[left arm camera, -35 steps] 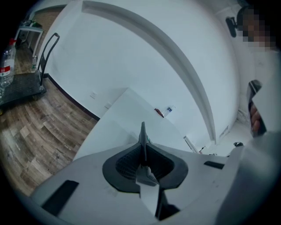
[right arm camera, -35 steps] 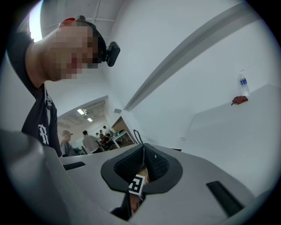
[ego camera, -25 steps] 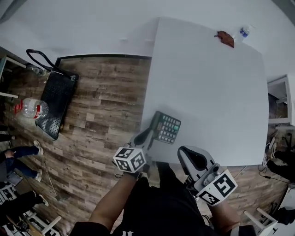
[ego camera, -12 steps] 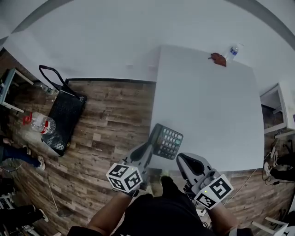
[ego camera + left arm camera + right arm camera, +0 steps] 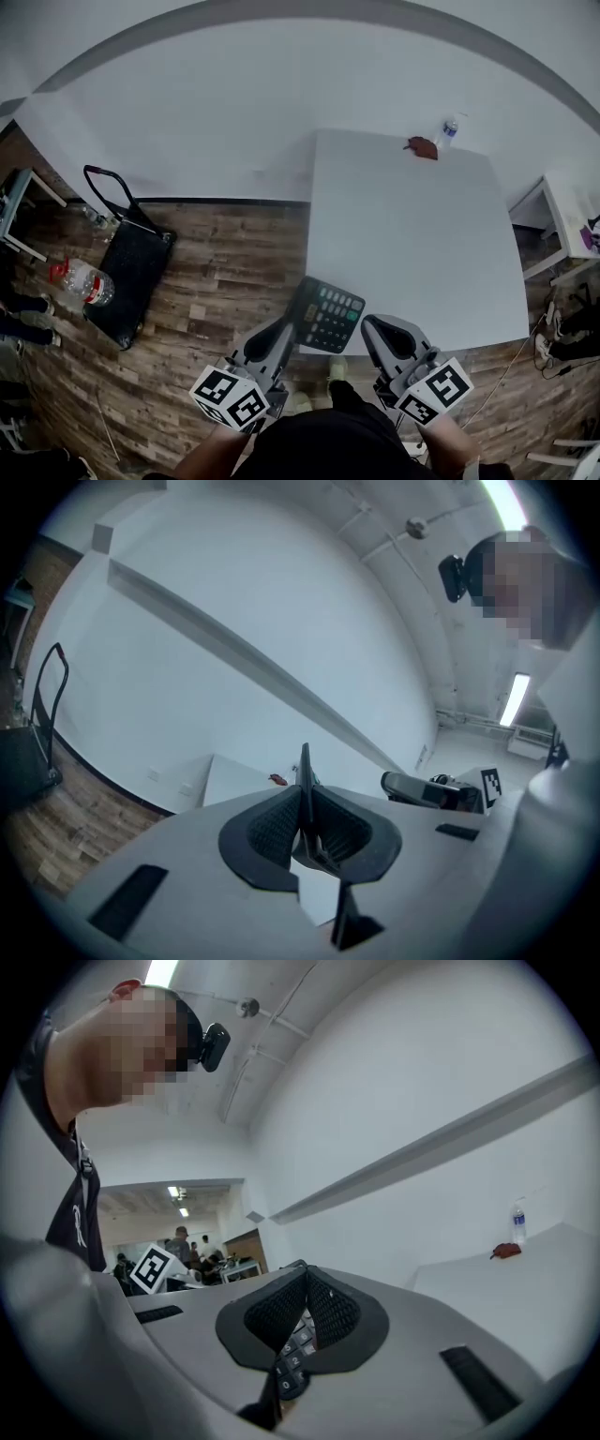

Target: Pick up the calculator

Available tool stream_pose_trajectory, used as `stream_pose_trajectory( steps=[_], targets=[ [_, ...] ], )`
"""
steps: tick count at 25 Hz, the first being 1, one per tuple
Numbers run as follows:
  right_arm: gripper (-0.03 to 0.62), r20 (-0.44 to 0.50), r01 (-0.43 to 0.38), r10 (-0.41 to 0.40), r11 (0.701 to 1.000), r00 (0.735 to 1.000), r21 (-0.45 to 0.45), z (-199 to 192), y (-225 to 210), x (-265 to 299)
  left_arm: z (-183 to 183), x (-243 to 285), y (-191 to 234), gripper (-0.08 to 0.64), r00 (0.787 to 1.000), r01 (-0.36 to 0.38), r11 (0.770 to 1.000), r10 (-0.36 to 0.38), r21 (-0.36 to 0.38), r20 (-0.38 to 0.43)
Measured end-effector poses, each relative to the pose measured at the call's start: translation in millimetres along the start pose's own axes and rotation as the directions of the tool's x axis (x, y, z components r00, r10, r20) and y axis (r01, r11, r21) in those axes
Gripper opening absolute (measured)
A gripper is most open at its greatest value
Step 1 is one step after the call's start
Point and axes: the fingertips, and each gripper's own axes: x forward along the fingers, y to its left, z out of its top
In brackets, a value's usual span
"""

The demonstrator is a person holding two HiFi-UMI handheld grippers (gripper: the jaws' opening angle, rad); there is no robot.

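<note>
The black calculator (image 5: 328, 314) with green and grey keys hangs in the air over the near left corner of the white table (image 5: 412, 216). My left gripper (image 5: 289, 328) is shut on its left edge. In the left gripper view the calculator (image 5: 305, 766) shows edge-on as a thin dark blade pinched between the pads of that gripper (image 5: 305, 822). My right gripper (image 5: 370, 326) is just right of the calculator and apart from it. Its jaws (image 5: 305, 1302) look shut on nothing, with the calculator's keys (image 5: 289, 1358) visible past them.
A water bottle (image 5: 449, 128) and a red-brown object (image 5: 421, 145) sit at the table's far edge. On the wooden floor to the left stand a black cart (image 5: 131, 267) and a large water jug (image 5: 82, 279). Another white table (image 5: 553, 211) is at the right.
The calculator has come up off the table's near edge in my left gripper. Both grippers have risen, the left more than the right, and the head view has tilted up towards the wall.
</note>
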Motion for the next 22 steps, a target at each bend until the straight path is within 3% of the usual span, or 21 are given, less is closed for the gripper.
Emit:
stream_pose_trajectory(
  steps=[7, 15, 22],
  targets=[
    [0.014, 0.060, 0.052, -0.049, 0.997, 0.997, -0.055, 21.7, 14.8, -19.4, 18.6, -46.1, -28.3, 0.043, 0.998, 0.048, 0.998, -0.050, 0.041, 0.041],
    [0.014, 0.093, 0.080, -0.071, 0.993, 0.993, -0.090, 32.9, 25.6, -30.3, 26.0, -69.2, -36.2, 0.043, 0.993, 0.076, 0.997, -0.074, -0.014, 0.086],
    [0.014, 0.087, 0.079, -0.070, 0.992, 0.994, -0.098, 31.4, 34.0, -29.3, 29.7, -79.3, -33.7, 0.043, 0.993, 0.065, 0.998, -0.065, -0.006, 0.097]
  ],
)
